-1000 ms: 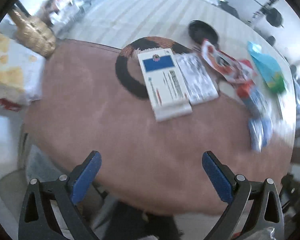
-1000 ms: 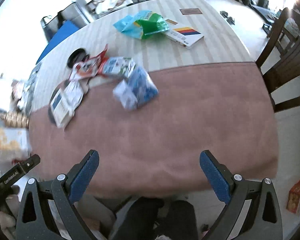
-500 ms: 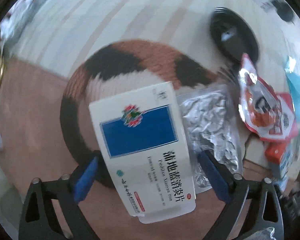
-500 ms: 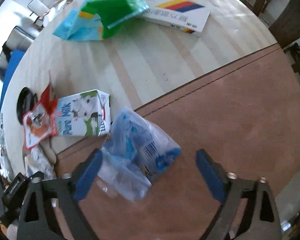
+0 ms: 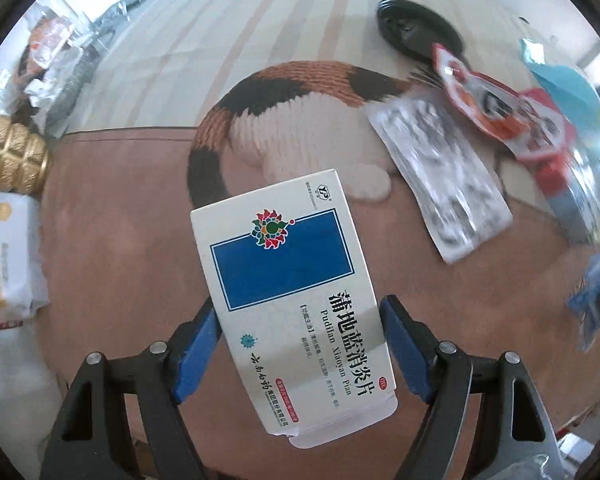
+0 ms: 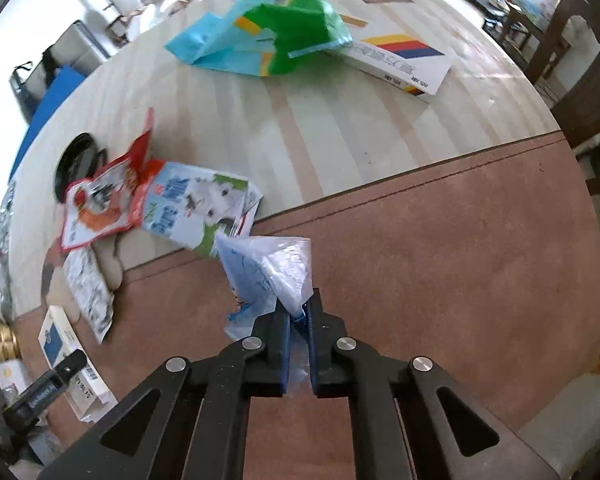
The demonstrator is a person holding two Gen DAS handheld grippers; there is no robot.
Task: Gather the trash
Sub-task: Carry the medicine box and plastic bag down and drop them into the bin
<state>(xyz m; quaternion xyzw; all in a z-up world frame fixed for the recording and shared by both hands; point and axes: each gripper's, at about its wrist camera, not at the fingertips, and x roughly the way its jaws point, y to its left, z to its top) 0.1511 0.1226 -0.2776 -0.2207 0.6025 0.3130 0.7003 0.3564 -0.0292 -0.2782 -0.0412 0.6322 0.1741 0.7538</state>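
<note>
A: What is seen in the left wrist view?

B: The left hand-held gripper (image 5: 300, 340) is pointed steeply down at a white medicine box (image 5: 288, 300) with a blue panel. The box is framed by the blue pads (image 5: 196, 344), and the jaws are closing on it; both pads seem to be met by its long edges, though real pressing cannot be confirmed. The box is lying on the brown cloth of the tabletop (image 5: 120, 240), partly over a cat-shaped mat (image 5: 300, 120). A silver foil packet (image 5: 440, 184) is seen just beside it, with a red wrapper (image 5: 500, 112) further right, blurred.

A: And the right wrist view?

B: The right hand-held gripper (image 6: 298, 320) is clamped together on a clear-and-blue plastic bag (image 6: 268, 272), whose top is pinched between the jaws. The bag is held over the brown cloth, near a milk carton (image 6: 192, 208). A green and blue bag (image 6: 268, 36) and a striped box (image 6: 400, 60) are left well apart, on the pale striped surface.
</note>
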